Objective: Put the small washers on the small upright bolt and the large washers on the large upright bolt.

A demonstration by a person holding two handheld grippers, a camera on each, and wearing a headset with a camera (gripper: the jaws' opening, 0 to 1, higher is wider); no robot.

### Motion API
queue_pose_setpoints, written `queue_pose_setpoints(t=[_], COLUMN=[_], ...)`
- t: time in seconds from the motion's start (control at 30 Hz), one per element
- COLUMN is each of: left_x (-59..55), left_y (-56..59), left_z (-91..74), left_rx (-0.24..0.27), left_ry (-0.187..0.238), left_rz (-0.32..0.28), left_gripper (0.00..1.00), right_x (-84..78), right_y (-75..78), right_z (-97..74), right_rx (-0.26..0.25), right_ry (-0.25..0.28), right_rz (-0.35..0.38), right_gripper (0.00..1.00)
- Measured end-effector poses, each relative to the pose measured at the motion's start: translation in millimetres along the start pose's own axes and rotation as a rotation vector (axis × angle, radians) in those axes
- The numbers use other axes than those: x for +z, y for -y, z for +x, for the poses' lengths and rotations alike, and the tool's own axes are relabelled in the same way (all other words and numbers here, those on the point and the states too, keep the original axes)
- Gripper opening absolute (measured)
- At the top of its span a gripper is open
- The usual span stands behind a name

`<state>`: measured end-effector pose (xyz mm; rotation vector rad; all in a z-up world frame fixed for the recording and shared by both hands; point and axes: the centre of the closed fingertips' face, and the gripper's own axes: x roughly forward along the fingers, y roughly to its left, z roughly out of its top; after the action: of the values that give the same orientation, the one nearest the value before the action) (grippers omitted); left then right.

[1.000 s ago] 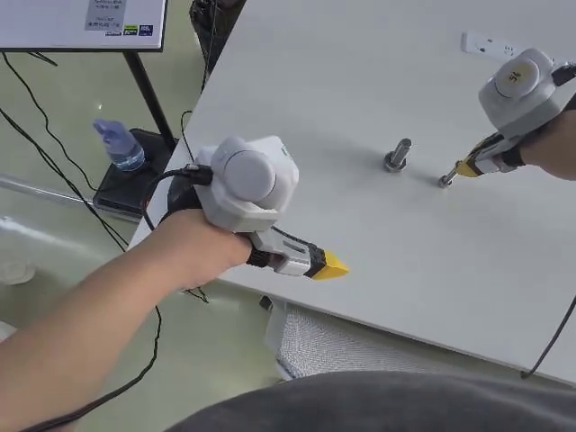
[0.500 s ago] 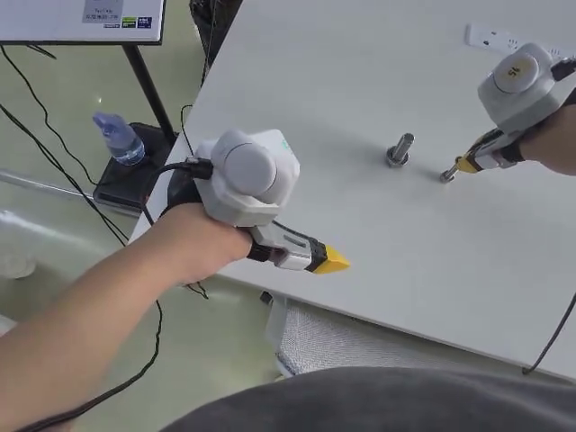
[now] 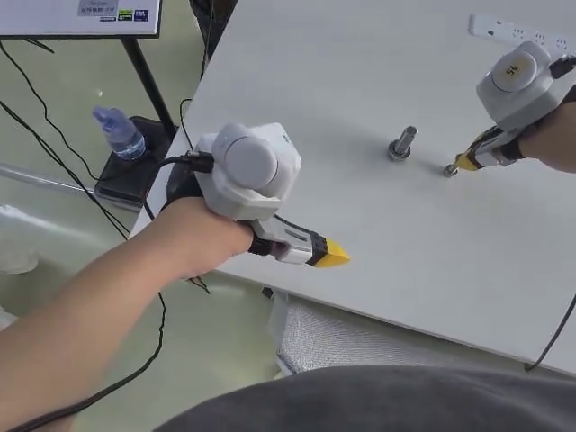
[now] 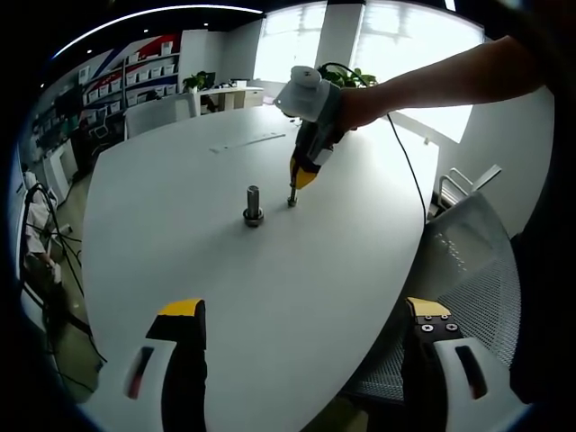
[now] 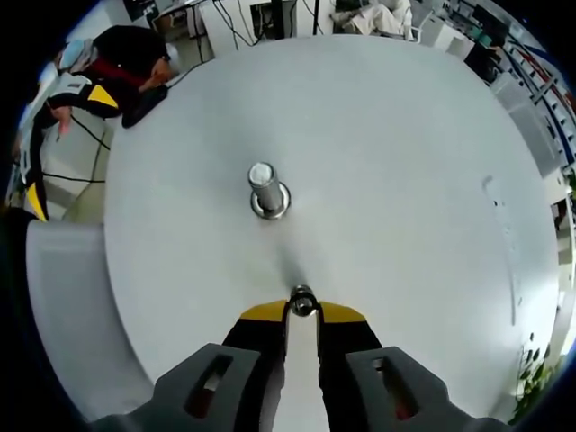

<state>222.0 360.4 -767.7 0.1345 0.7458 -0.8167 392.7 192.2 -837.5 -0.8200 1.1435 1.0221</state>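
My left gripper [image 4: 301, 310] hangs open with nothing in it, jaws wide apart, over the near edge of the white tabletop [image 3: 342, 99]. My right gripper [image 5: 303, 317] has its jaws pulled in tight on the top of the small upright bolt [image 5: 302, 301], yellow tips on either side of it. The large upright bolt [image 5: 267, 191] stands on the tabletop near the small one, apart from both grippers, with a ring at its foot. Can't make out any washers.
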Motion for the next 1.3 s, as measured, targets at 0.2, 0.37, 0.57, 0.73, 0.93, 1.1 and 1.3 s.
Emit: queue_pose_setpoints(t=[0.2,0.37,0.57,0.73,0.93,1.1,1.3], left_x=[-1.0,1.7,4.3,3.4,2.1,0.8,-1.1], left_y=[-1.5,-2.9,-5.4,-5.4,-4.4,-3.9,-3.6], left_z=[1.8,3.4,4.9,5.6,6.4,6.8,7.4], left_rx=[-0.002,-0.004,0.002,0.004,0.001,-0.001,-0.002], left_ry=[-0.002,0.002,0.012,0.008,-0.001,-0.008,-0.015], left_rz=[-0.004,-0.005,-0.003,-0.002,-0.003,-0.002,0.003], left_gripper=[0.9,0.91,0.92,0.92,0.91,0.91,0.9], right_x=[-0.9,-1.8,-3.7,-3.0,-2.2,-2.8,0.2], right_y=[-2.3,-0.3,1.3,4.4,4.4,2.6,0.8], right_z=[4.8,11.3,19.7,24.1,26.0,27.9,24.8], right_rx=[0.006,0.011,0.013,0.015,0.013,0.011,0.01], right_ry=[-0.009,-0.014,-0.024,-0.024,-0.024,-0.029,-0.022], right_rz=[-0.009,-0.011,-0.017,-0.017,-0.023,-0.02,-0.01], right_gripper=[0.13,0.13,0.13,0.13,0.13,0.13,0.13])
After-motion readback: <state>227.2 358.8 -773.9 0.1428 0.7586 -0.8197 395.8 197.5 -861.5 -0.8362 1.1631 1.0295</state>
